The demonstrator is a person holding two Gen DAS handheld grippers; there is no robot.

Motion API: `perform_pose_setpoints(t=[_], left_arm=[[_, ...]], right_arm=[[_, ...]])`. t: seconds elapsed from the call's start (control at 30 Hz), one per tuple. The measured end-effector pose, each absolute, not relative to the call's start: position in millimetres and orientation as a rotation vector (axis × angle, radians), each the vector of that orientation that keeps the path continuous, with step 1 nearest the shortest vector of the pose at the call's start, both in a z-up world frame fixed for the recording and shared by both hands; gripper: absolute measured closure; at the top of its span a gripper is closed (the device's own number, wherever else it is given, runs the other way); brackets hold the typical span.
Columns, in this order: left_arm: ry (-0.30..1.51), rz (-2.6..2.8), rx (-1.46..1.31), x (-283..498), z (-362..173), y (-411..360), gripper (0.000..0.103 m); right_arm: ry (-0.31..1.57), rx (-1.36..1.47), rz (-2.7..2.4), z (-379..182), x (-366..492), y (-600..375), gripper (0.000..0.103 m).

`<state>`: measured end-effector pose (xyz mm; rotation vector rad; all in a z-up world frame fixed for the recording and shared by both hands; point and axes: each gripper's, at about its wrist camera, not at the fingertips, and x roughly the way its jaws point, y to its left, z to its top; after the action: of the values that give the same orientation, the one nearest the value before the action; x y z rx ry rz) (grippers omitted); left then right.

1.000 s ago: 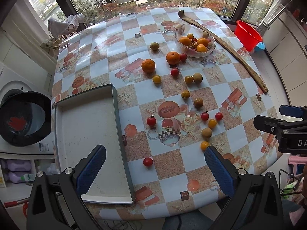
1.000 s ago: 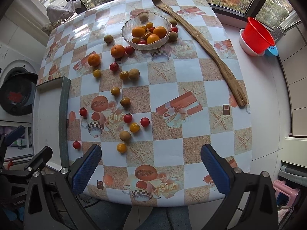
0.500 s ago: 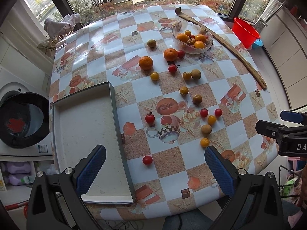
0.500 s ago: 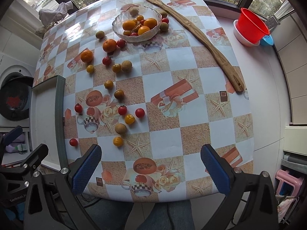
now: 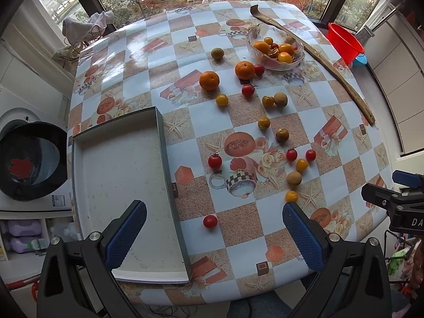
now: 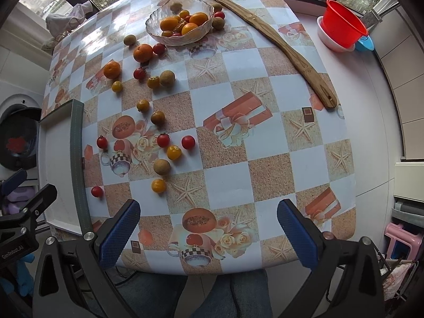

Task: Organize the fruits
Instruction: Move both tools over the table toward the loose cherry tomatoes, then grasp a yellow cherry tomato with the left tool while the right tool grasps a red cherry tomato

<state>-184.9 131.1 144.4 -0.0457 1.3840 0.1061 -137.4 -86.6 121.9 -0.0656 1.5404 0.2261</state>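
Observation:
Several small fruits lie loose on the patterned table: two oranges point(image 5: 209, 80), red cherry tomatoes point(image 5: 210, 221), yellow tomatoes point(image 5: 291, 196) and brown longans point(image 5: 294, 178). A glass bowl point(image 5: 275, 48) at the back holds several more; it also shows in the right wrist view point(image 6: 180, 21). An empty grey tray point(image 5: 119, 185) lies at the left. My left gripper point(image 5: 212, 235) is open and empty above the near table edge, over the tray's right wall. My right gripper point(image 6: 209, 234) is open and empty above the table's front edge.
A long wooden back-scratcher point(image 6: 265, 29) lies diagonally at the back right. A red bucket point(image 6: 341, 26) stands on the counter to the right. A washing machine point(image 5: 29, 156) stands left of the table. The right gripper's body point(image 5: 394, 201) shows at the left view's right edge.
Both grippers have pulled back and risen a little, so the table shows smaller and further forward. No fruit has moved. Both stay open.

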Motion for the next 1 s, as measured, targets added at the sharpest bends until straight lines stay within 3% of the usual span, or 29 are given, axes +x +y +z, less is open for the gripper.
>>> perform_pose_setpoints(t=[0.5,1.0], left_arm=[[1.404,0.101,-0.052,-166,112,138,0.000],[1.338,0.120,-0.073,-93,67,144,0.000]], right_arm=[[1.572,-0.039,0.186,90,-134,-92,0.000],[1.494,-0.095,0.236,56,-106,-83,0.000]])
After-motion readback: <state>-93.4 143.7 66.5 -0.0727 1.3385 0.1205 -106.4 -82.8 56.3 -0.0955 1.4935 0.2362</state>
